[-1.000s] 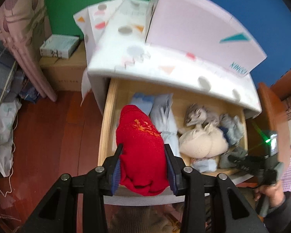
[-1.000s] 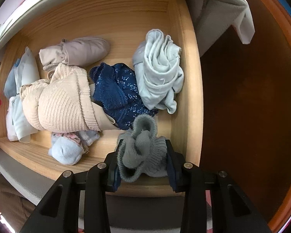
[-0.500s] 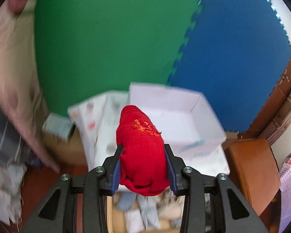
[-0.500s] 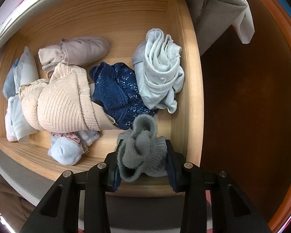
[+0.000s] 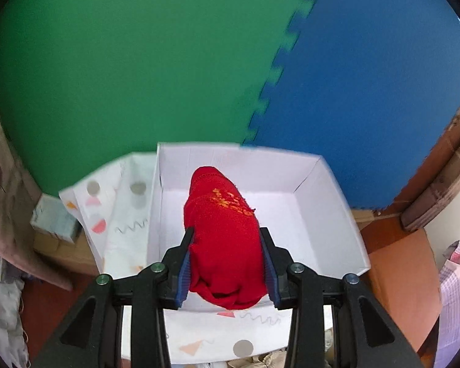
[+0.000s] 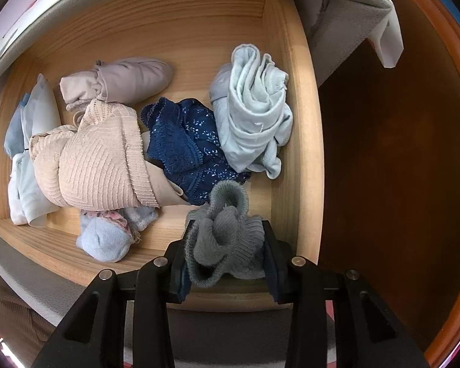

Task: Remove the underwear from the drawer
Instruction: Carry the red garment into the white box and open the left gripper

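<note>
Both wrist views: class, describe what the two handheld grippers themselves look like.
The left gripper and right gripper look alike: matte black angular plastic frames with triangular cut-outs, round silver screw heads along the top, and dark blue ribbed pads lining the fingers. No cables, markings or sleeves show.

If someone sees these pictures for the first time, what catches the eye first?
The bright red garment clamped in the left gripper, held over an open white box before a green and blue wall. Then the wooden drawer of bundled clothes, where the right gripper pinches a grey knitted piece.
</note>
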A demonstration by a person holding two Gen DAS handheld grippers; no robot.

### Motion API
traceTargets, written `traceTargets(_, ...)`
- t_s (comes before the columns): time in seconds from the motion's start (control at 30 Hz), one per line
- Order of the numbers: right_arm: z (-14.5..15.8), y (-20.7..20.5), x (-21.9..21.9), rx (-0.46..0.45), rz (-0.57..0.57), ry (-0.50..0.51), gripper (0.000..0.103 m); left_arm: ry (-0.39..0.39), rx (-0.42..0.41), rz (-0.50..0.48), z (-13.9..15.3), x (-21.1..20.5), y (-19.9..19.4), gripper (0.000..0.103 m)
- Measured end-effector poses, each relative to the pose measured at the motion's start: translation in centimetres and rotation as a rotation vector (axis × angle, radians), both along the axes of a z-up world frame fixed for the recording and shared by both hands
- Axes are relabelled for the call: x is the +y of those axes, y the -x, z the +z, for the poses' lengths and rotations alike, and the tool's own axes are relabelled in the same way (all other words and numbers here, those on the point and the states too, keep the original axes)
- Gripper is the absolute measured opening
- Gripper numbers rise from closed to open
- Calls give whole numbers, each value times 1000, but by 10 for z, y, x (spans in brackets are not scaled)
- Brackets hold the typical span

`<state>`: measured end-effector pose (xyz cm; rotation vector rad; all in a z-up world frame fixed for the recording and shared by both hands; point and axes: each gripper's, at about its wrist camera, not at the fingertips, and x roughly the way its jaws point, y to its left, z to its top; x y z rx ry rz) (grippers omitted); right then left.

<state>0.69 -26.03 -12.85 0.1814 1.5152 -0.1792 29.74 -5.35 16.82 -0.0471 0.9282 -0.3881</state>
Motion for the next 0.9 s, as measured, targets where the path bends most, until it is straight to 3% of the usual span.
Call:
traceTargets(0.1, 0, 0, 0, 1, -4, -15, 35, -28, 44, -4, -30, -8, -11, 39)
traceTargets(0.4, -6, -4, -1, 10, 9, -16, 36, -71, 118, 17, -76, 1, -20, 39)
traceTargets(0.73, -3, -8, 7, 11, 2, -16, 36, -178, 73, -25, -78, 12, -2, 39)
traceTargets(0.9, -3, -9, 2, 10, -8, -26, 37, -181, 78, -2, -76, 22, 7, 39)
